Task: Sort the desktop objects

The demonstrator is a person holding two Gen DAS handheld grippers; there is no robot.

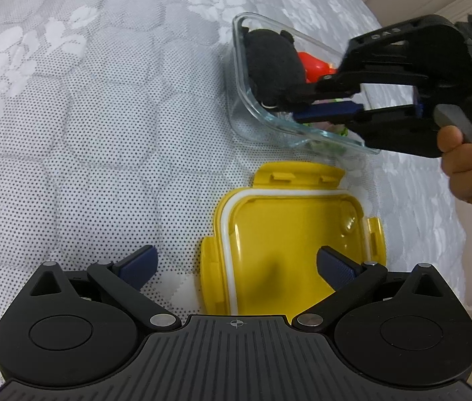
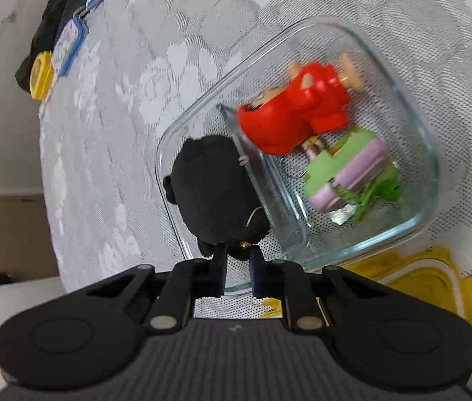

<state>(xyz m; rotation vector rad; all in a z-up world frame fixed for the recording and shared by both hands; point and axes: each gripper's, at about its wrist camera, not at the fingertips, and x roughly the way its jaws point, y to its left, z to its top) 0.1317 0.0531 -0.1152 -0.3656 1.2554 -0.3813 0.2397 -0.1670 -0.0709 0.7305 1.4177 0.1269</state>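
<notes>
A clear glass container (image 2: 434,167) (image 1: 237,77) lies on a quilted white surface. In it are a black plush toy (image 2: 212,187) (image 1: 272,63), a red figure (image 2: 296,117) (image 1: 312,65) and a green and pink toy (image 2: 346,170). My right gripper (image 2: 237,260) (image 1: 289,110) reaches over the container's near rim, its jaws nearly together and pinching the plush's lower end beside a small gold bell. A yellow snap lid (image 1: 289,234) (image 2: 436,280) lies upside down in front of the container. My left gripper (image 1: 236,264) hovers open over the lid's near left side, holding nothing.
A hand (image 1: 470,173) grips the right gripper's handle at the right edge. At the far left edge of the surface lie a black cloth item (image 2: 52,33), a blue-framed tag (image 2: 68,46) and a yellow round piece (image 2: 40,73).
</notes>
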